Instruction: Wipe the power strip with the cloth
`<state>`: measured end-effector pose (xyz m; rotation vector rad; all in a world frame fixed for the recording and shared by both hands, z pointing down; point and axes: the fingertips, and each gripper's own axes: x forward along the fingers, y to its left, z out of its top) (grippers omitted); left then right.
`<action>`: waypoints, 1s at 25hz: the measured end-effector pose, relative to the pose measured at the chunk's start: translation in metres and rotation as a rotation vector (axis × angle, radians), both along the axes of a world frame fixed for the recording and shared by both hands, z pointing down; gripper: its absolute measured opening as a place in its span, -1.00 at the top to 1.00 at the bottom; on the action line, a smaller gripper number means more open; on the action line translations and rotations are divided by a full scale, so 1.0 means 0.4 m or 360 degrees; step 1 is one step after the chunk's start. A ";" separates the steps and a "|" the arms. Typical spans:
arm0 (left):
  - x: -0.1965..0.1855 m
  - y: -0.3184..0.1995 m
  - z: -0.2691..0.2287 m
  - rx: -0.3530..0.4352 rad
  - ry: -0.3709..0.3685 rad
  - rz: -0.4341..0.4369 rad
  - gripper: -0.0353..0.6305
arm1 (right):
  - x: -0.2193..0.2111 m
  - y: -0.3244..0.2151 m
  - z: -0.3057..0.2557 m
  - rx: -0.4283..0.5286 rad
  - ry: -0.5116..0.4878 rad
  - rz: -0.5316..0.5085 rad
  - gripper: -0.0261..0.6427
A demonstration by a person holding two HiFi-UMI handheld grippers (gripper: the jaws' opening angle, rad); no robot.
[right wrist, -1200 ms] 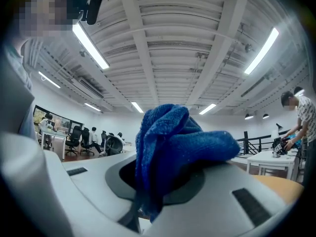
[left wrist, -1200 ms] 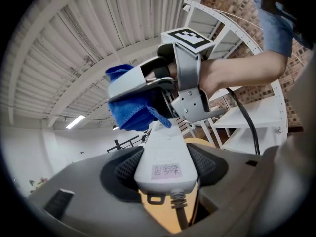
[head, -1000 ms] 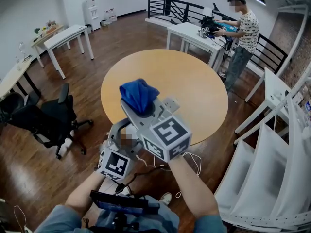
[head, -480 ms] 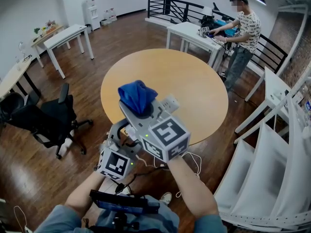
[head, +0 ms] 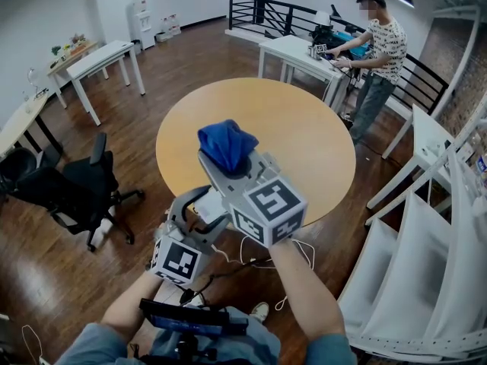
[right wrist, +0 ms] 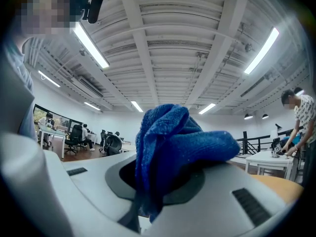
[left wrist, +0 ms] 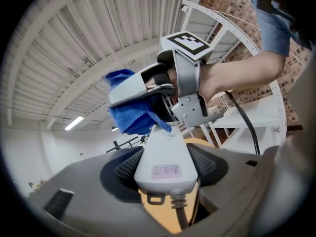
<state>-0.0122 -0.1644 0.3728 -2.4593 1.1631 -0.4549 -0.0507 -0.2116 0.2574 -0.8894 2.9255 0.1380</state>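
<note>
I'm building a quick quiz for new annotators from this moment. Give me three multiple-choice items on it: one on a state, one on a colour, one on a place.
1. The right gripper is:
A. open and empty
B. shut on the cloth
C. shut on a cable

2. The cloth is:
A. blue
B. red
C. white

3. The power strip is:
A. between the right gripper's jaws
B. in a drawer
C. between the left gripper's jaws

Answers:
1 B: the right gripper view shows the bunched cloth clamped between its jaws.
2 A: it is blue in all three views.
3 C: the left gripper view shows the white strip's cable end gripped between the two dark pads.
</note>
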 end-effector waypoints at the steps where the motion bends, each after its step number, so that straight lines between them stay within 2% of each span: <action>1: 0.001 0.001 -0.002 0.0003 0.0002 0.0002 0.03 | 0.008 -0.004 -0.005 0.0009 -0.0001 0.0008 0.73; 15: -0.002 0.017 -0.006 0.0044 0.0007 0.0036 0.03 | 0.133 -0.073 -0.050 0.0028 -0.0041 0.0172 0.73; 25: -0.001 0.023 -0.007 0.0061 0.0005 0.0065 0.03 | 0.248 -0.123 -0.078 0.0015 -0.0145 0.0317 0.73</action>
